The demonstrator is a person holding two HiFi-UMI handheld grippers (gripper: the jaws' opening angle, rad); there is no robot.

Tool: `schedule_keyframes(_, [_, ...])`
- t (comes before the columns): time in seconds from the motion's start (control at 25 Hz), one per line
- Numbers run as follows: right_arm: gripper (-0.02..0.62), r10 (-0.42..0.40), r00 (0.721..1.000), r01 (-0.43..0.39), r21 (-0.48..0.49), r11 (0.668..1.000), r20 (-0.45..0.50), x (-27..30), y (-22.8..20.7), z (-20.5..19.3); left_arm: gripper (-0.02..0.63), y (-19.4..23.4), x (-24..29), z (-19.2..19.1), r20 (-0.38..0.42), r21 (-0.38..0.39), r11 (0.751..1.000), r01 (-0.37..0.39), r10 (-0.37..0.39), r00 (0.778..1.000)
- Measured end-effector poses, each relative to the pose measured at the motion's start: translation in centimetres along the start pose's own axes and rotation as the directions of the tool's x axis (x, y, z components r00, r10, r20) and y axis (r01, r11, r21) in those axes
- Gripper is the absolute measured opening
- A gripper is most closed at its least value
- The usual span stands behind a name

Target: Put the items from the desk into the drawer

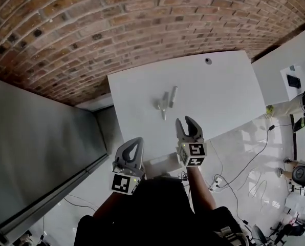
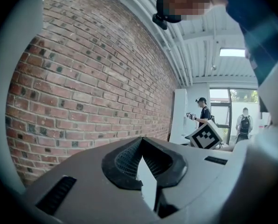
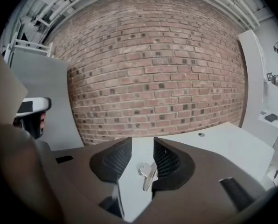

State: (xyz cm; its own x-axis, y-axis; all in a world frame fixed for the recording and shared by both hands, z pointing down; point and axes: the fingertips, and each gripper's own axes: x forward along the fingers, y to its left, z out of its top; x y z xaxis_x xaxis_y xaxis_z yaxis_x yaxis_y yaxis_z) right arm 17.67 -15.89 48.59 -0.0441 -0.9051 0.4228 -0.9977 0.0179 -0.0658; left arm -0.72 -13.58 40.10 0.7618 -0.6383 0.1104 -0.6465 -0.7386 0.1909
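Observation:
Two silvery metal items (image 1: 165, 106) lie side by side near the middle of the white desk (image 1: 219, 86). My right gripper (image 1: 184, 120) hovers over the desk's near edge, just short of them, open with nothing between its fingers. In the right gripper view the items (image 3: 148, 174) show on the desk through the gap of that gripper (image 3: 142, 140). My left gripper (image 1: 137, 140) hangs lower and to the left, off the desk's near left corner, tips together and holding nothing. In the left gripper view the left gripper (image 2: 141, 140) faces the brick wall.
A brick wall (image 1: 91, 24) runs behind the desk, which has a cable hole (image 1: 208, 61) at the back. A grey panel (image 1: 35, 152) stands to the left. A pale box shape (image 1: 160, 164) sits below the desk's front edge. Cables (image 1: 244, 173) lie on the floor at right. Two people (image 2: 204, 115) stand far off.

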Motion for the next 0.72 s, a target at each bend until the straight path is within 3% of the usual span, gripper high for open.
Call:
schedule_keyframes(0.4, [0.133, -0.054, 0.988, 0.066, 0.083, 0.994, -0.142, 8.0, -3.4, -5.1, 0.000, 2.4, 3.6, -0.7, -0.046, -0.045, 0.999, 0.027, -0.029, 0.999])
schedule_keyframes(0.72, [0.133, -0.080, 0.961, 0.112, 0.107, 0.988, -0.266, 12.5, -5.6, -10.2, 0.000, 3.5, 5.4, -2.0, -0.074, -0.059, 0.998, 0.035, -0.039, 0.996])
